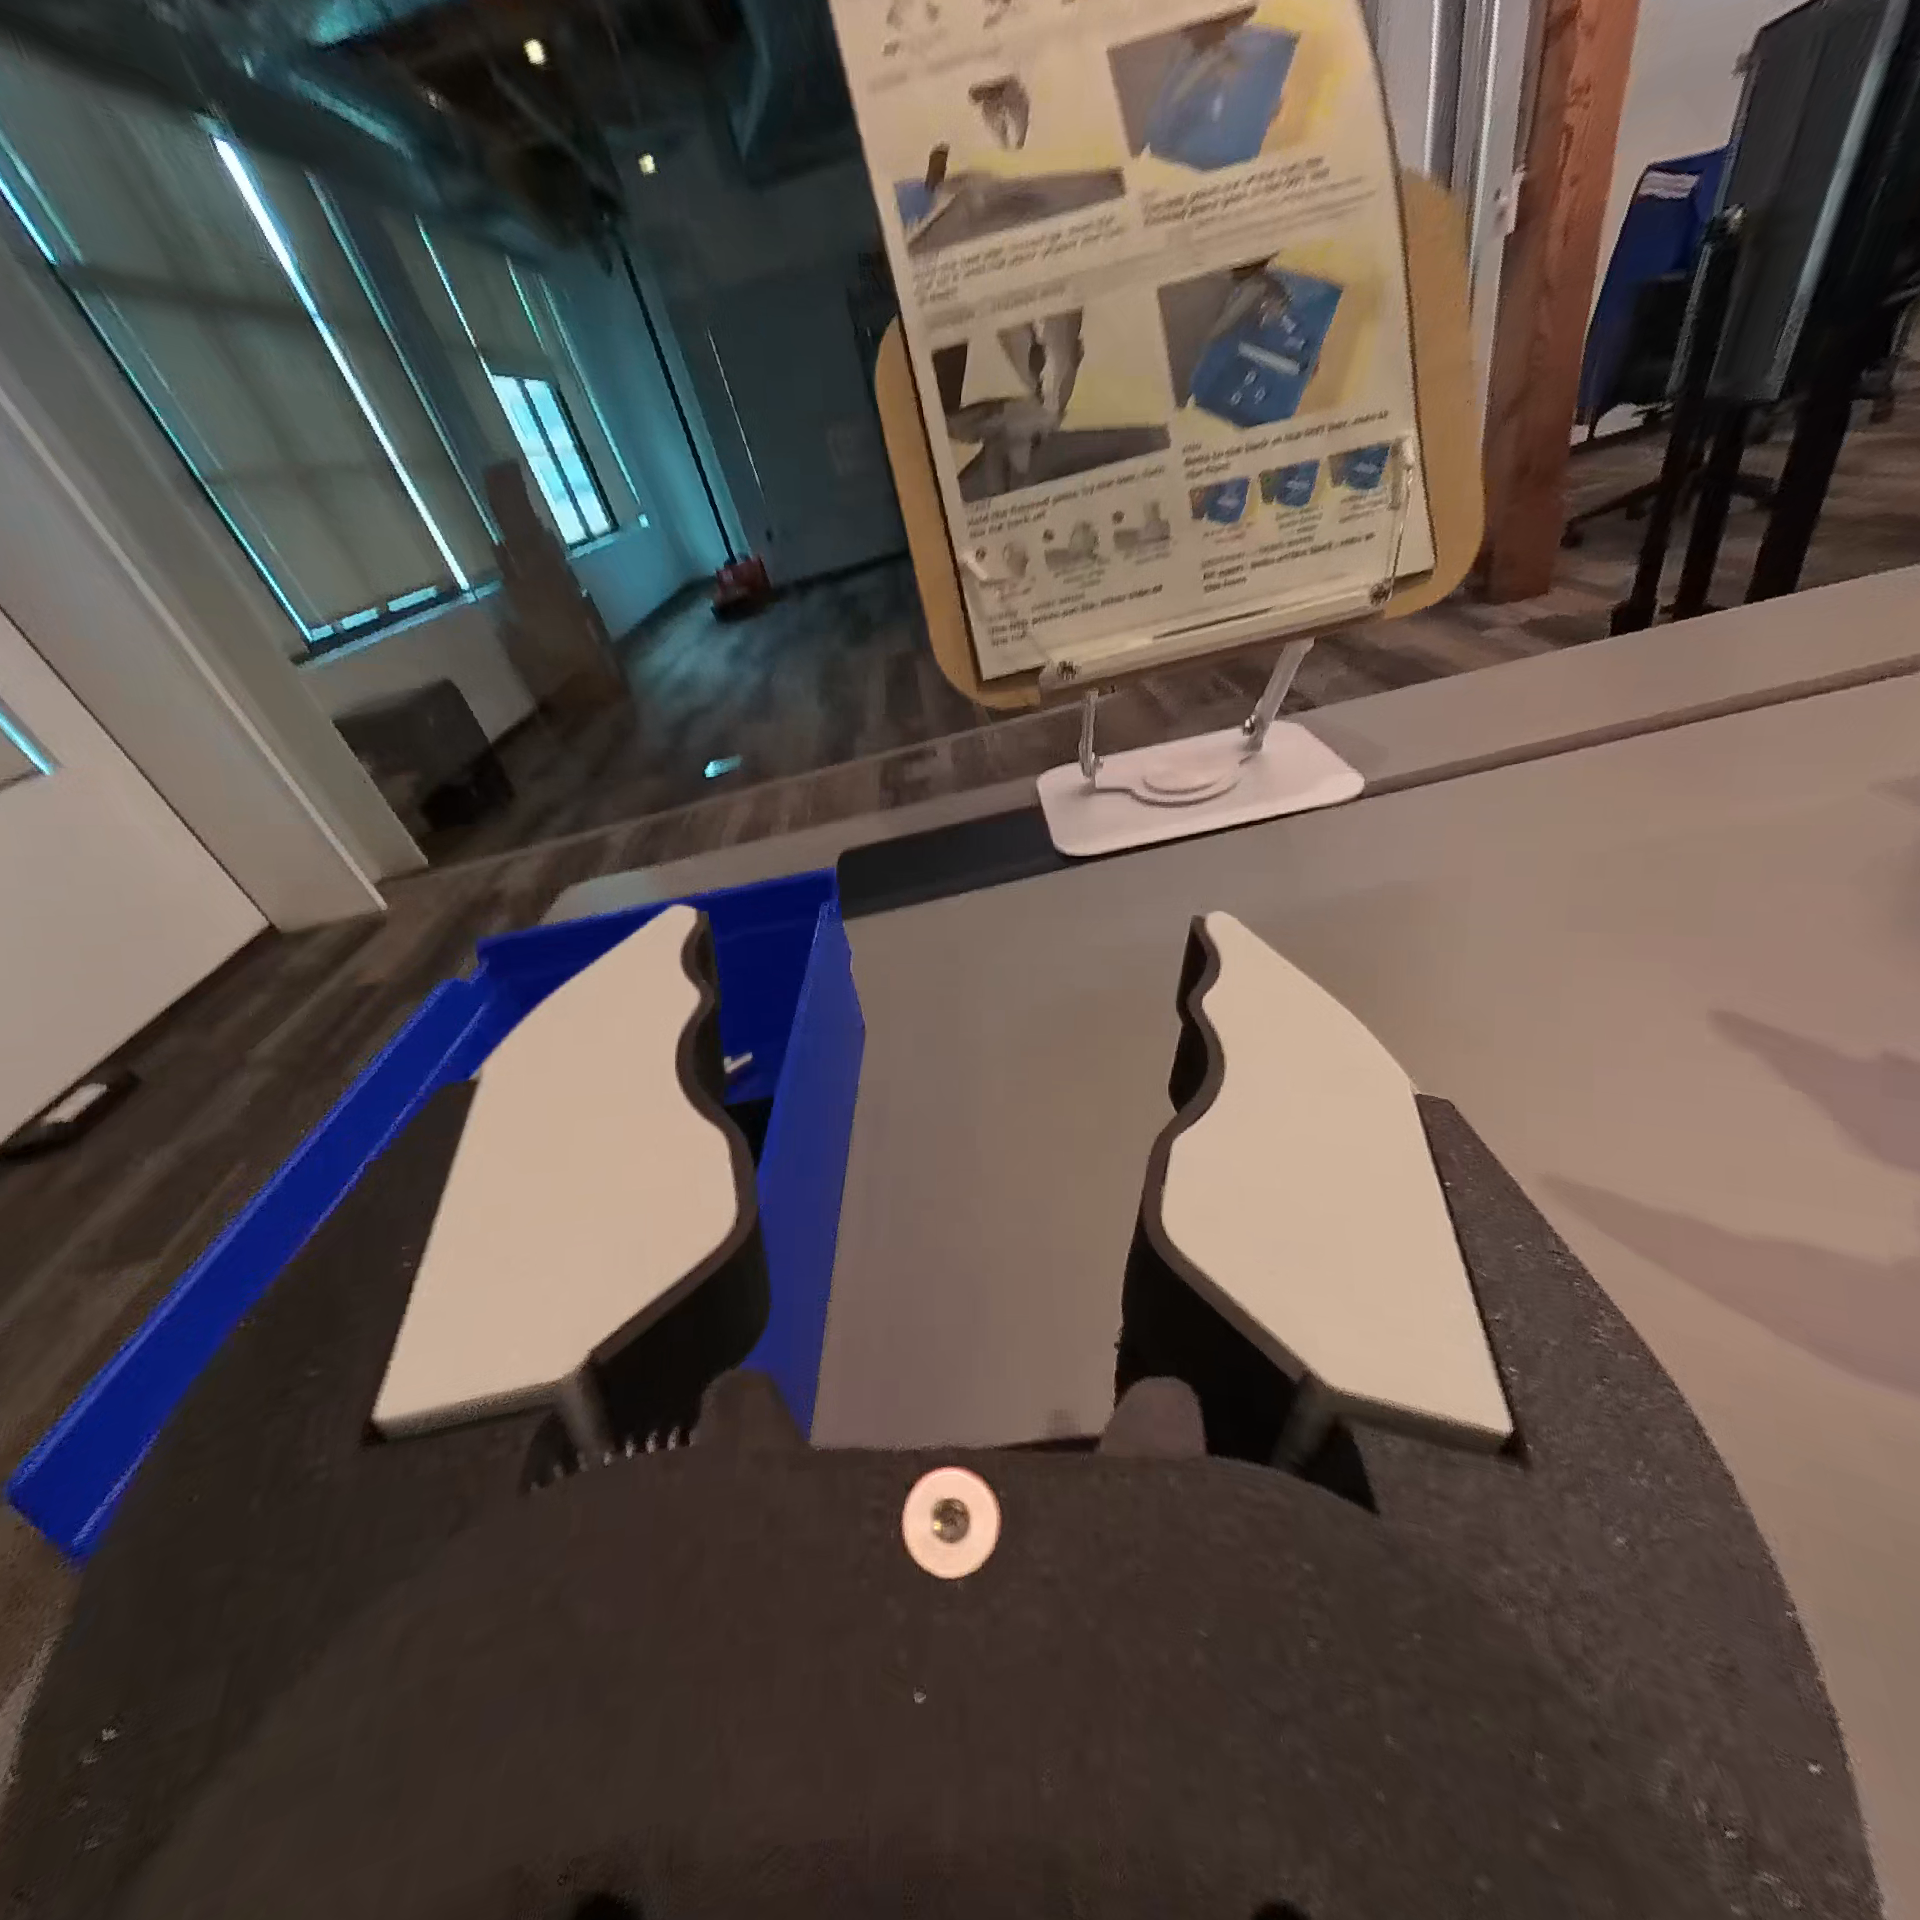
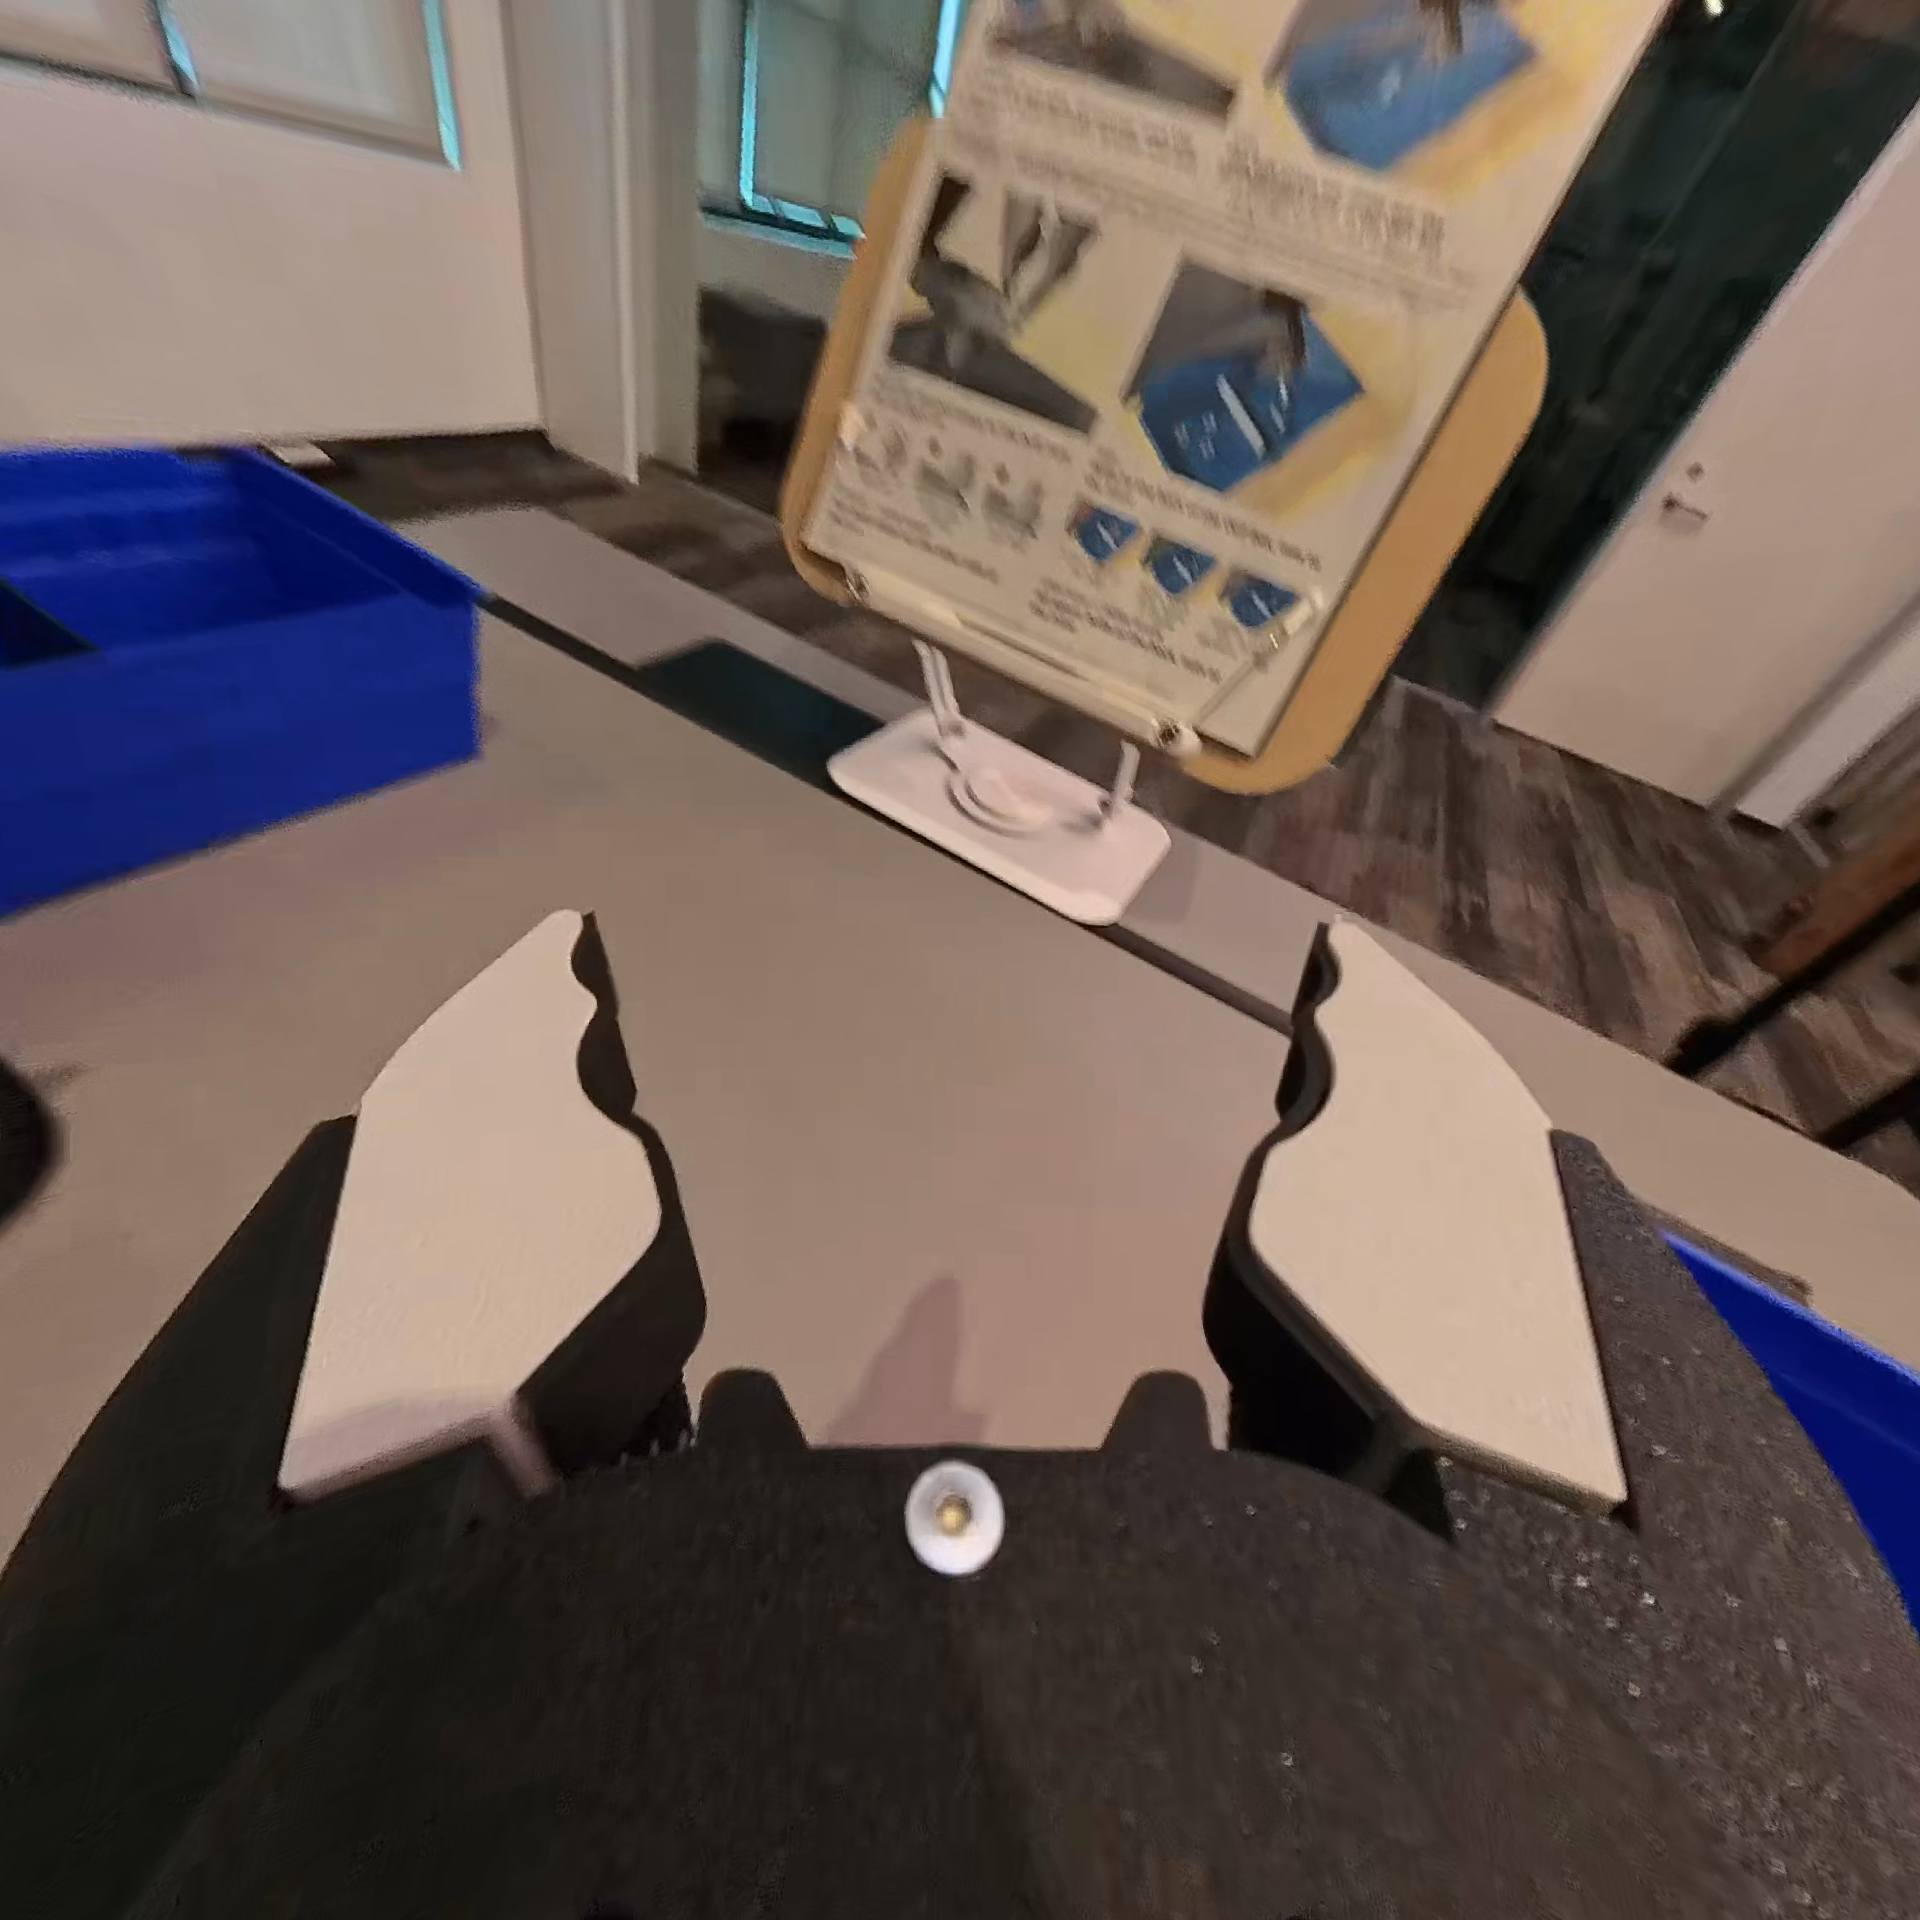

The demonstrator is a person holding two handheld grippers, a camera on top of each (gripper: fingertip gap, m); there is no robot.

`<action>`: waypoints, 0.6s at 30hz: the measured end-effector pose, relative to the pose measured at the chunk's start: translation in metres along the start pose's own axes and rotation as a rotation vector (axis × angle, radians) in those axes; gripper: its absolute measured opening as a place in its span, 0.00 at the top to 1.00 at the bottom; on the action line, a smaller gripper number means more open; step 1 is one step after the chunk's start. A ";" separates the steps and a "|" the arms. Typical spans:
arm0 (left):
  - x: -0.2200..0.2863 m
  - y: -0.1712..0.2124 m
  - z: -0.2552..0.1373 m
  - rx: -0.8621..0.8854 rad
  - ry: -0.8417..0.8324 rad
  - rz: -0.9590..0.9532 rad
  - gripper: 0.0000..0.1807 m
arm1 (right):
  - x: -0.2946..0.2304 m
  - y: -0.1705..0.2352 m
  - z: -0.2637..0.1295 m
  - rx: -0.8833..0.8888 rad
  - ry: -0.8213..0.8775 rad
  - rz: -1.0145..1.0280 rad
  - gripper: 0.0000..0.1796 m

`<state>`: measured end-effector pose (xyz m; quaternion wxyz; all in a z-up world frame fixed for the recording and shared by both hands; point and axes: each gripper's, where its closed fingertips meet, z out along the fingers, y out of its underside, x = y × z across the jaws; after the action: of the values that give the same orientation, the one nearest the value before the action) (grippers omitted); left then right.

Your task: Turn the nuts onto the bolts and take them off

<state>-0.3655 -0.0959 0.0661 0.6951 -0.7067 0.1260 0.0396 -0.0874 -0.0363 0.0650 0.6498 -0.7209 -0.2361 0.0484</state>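
No nuts or bolts show in either view. My left gripper (image 1: 951,935) is open and empty, held over the grey table (image 1: 1558,987), with its left finger above a blue tray (image 1: 821,1122) at the table's left end. My right gripper (image 2: 956,935) is open and empty above bare tabletop (image 2: 935,1143). The blue tray (image 2: 229,665) lies to its left in the right wrist view. A small white mark shows inside the tray (image 1: 738,1062), too small to identify.
An instruction sheet on a tan board (image 1: 1174,343) stands on a white stand base (image 1: 1195,790) at the table's far edge; it also shows in the right wrist view (image 2: 1164,416). Another blue edge (image 2: 1808,1392) sits at the right. Beyond the table is wood floor.
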 end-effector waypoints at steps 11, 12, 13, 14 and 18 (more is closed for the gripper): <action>-0.093 0.036 -0.015 -0.208 0.106 -0.038 0.65 | -0.041 -0.045 -0.017 0.153 -0.198 0.009 0.41; -0.100 0.040 -0.016 -0.238 0.144 -0.045 0.67 | -0.040 -0.044 -0.015 0.152 -0.217 0.015 0.44; -0.105 0.047 -0.015 -0.282 0.191 -0.043 0.68 | -0.039 -0.044 -0.013 0.152 -0.245 0.019 0.49; -0.110 0.056 -0.015 -0.340 0.234 -0.022 0.72 | -0.038 -0.045 -0.011 0.156 -0.270 0.028 0.52; -0.137 0.090 -0.005 -0.510 0.295 0.167 0.84 | -0.022 -0.059 0.003 0.182 -0.336 0.082 0.60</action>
<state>-0.5194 -0.0844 0.0103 0.4636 -0.8438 0.2693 0.0238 -0.1248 -0.0397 0.1158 0.6613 -0.6498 -0.3063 0.2159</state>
